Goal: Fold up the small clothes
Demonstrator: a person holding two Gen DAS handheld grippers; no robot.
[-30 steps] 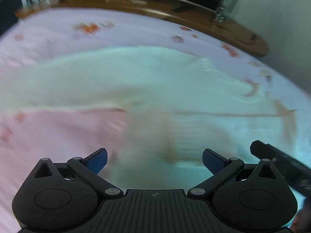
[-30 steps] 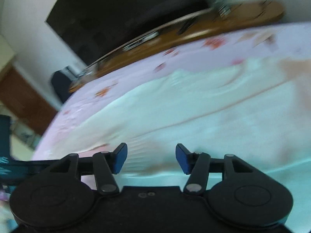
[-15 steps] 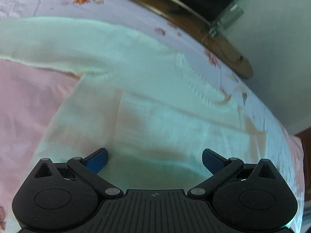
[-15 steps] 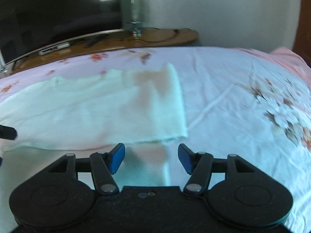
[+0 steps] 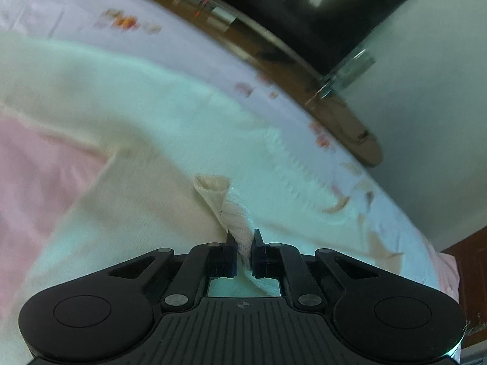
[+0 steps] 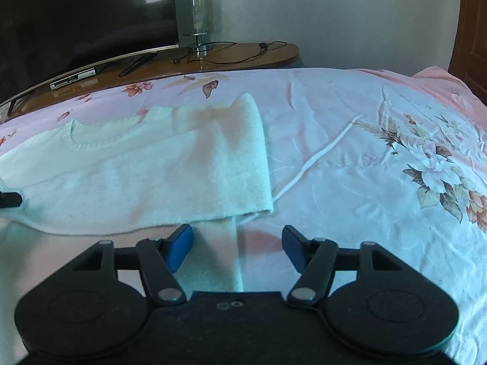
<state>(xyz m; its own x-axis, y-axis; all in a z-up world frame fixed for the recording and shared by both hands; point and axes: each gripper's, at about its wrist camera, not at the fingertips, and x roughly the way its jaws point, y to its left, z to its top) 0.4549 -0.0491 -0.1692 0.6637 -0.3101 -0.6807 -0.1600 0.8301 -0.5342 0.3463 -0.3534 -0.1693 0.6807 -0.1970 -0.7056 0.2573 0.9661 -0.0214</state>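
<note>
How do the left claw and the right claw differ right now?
The left claw is shut, pinching a bunched fold of the cream sweater; the right claw is open and grips nothing. The left is close over the sweater's body; the right hovers at its folded edge. Both face the floral bedsheet.

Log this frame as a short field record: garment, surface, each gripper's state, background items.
garment: pale knit sweater, spread flat, one side folded over
surface: floral bedsheet
left gripper: fingers shut on a pinched fold of the sweater
right gripper: open, low over the sweater's near edge
background: TV, glass lamp on wooden stand
</note>
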